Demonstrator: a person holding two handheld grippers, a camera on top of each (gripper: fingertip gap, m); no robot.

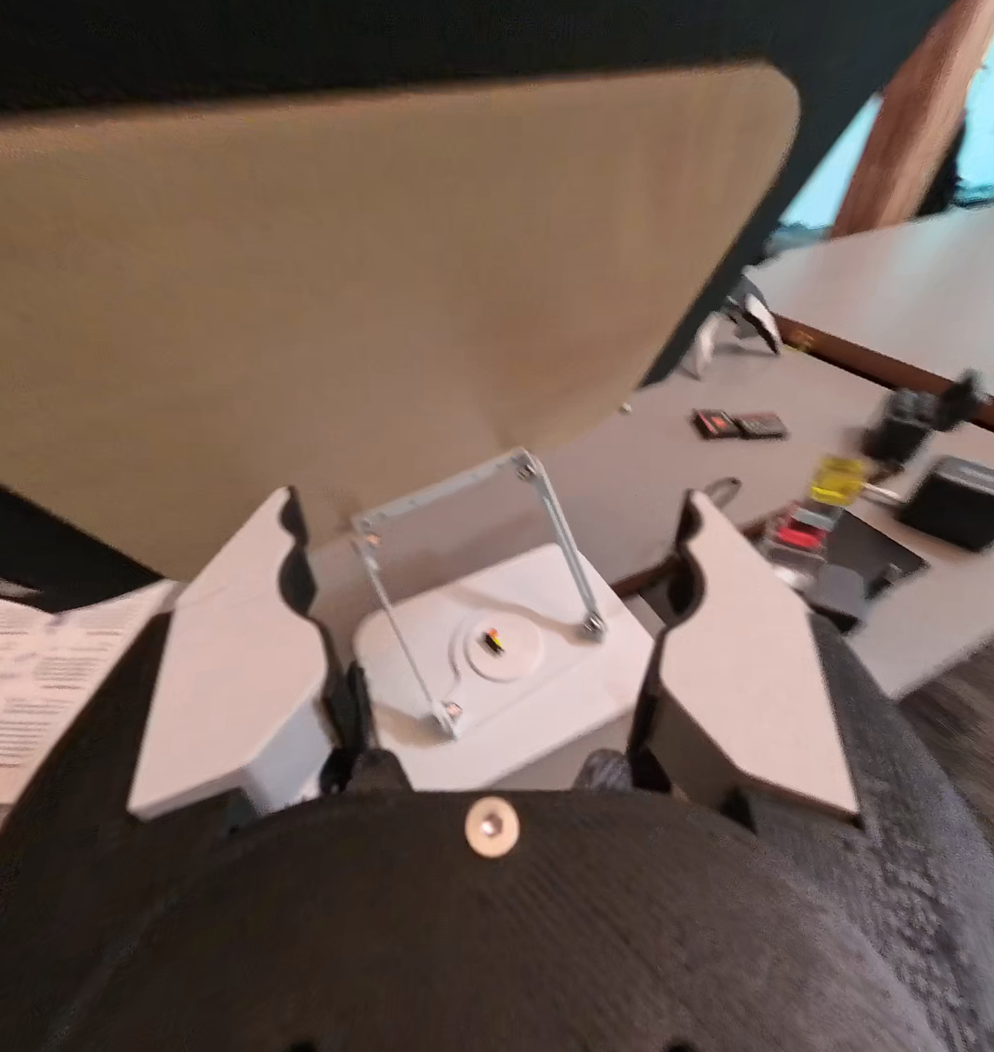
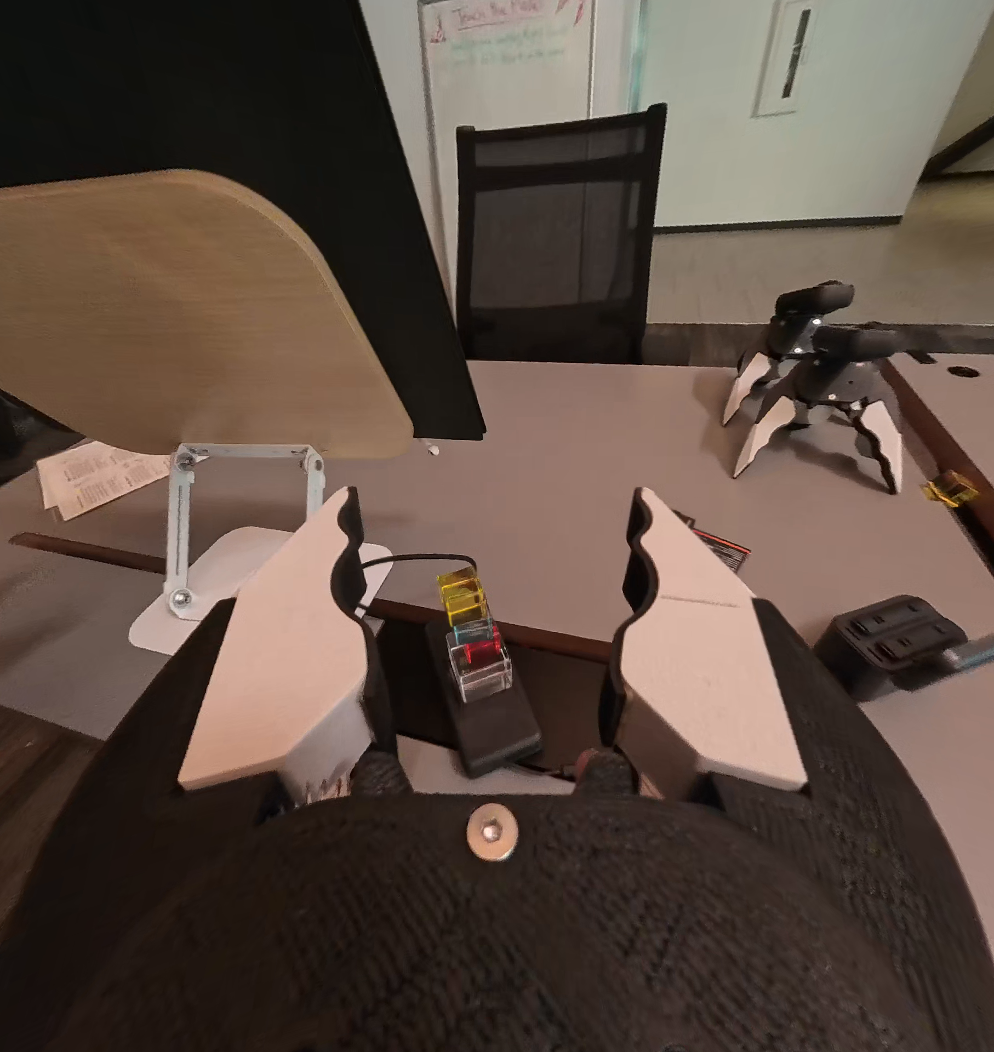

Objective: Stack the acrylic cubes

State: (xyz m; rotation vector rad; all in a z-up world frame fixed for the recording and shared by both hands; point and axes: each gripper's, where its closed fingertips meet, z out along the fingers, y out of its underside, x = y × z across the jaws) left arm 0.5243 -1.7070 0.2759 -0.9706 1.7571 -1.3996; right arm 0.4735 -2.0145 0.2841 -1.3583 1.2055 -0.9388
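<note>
My left gripper is open wide and holds nothing; it hovers over the white base of a stand whose pale metal arms carry a tilted wooden board. The left wrist view is blurred. My right gripper is open with nothing in its grasp. Below and between its fingers a stack of small clear blocks stands on a flat black device: a yellow block farthest, a teal-tinted one, then a red one in a clear case. The same stack shows in the left wrist view.
Grey tables with a dark gap between them. Two spare grippers stand at the far right, a black charger block nearer, dark cards, a loose yellow block, papers at left, a black office chair behind.
</note>
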